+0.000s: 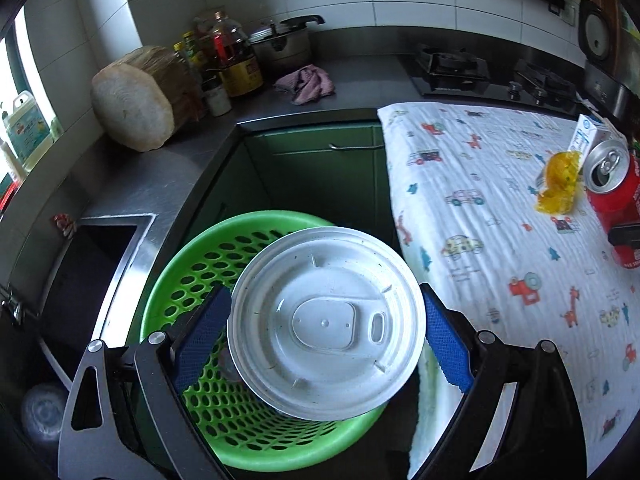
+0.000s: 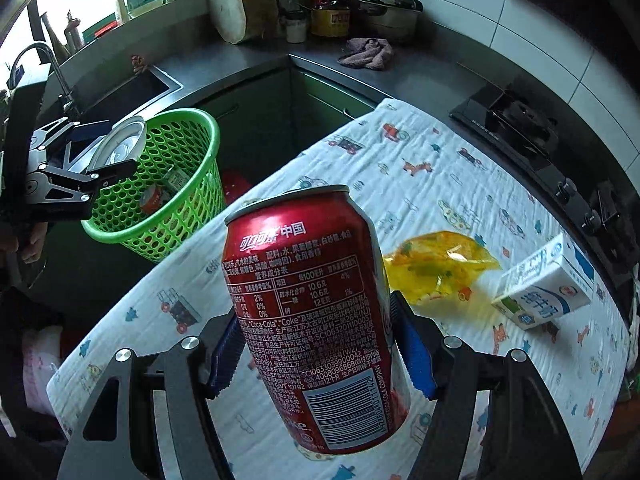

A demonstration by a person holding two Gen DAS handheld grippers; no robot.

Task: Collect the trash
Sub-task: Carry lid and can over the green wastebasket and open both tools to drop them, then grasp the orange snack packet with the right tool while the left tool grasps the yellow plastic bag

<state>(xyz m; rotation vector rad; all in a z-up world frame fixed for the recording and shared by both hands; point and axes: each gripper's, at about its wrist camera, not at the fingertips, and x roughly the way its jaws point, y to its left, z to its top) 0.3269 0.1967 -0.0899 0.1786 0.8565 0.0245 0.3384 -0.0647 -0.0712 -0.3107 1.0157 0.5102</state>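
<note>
Landmark: green perforated basket (image 1: pixel 224 420), standing on the floor beside the cloth-covered table (image 1: pixel 500 208).

1. Left tool (image 1: pixel 326 332) — blue pads pinching a white lidded cup (image 1: pixel 326 320) by its rim on both sides; the cup is held directly above the basket's opening, lid towards the camera. In the right wrist view the same tool (image 2: pixel 96 160) holds the cup (image 2: pixel 120 144) tilted over the basket's (image 2: pixel 180 200) near rim.

2. Right tool (image 2: pixel 316 344) — pads clamped on either side of a red cola can (image 2: pixel 316 320), gripped around its lower half; the can is lifted clear of the table (image 2: pixel 400 184), tilted, top pointing towards the basket. In the left wrist view the can (image 1: pixel 612 184), its tab opening facing the camera, is well to the right of the basket.

3. Basket contents — a small red-and-white item (image 2: pixel 154 198) and another printed wrapper behind it, seen through the mesh; not identifiable.

4. Yellow crumpled wrapper (image 2: pixel 436 266) — on the table, well right of the basket, just behind the can.

5. White milk carton (image 2: pixel 548 284) — lying on its side on the table, farther from the basket than the wrapper.

6. Background beyond the basket — sink (image 2: pixel 132 92), round wooden chopping block (image 2: pixel 240 4), bottles (image 2: pixel 330 0), steel pot (image 2: pixel 388 12), pink rag (image 2: pixel 368 54), gas hob (image 2: pixel 528 120).
</note>
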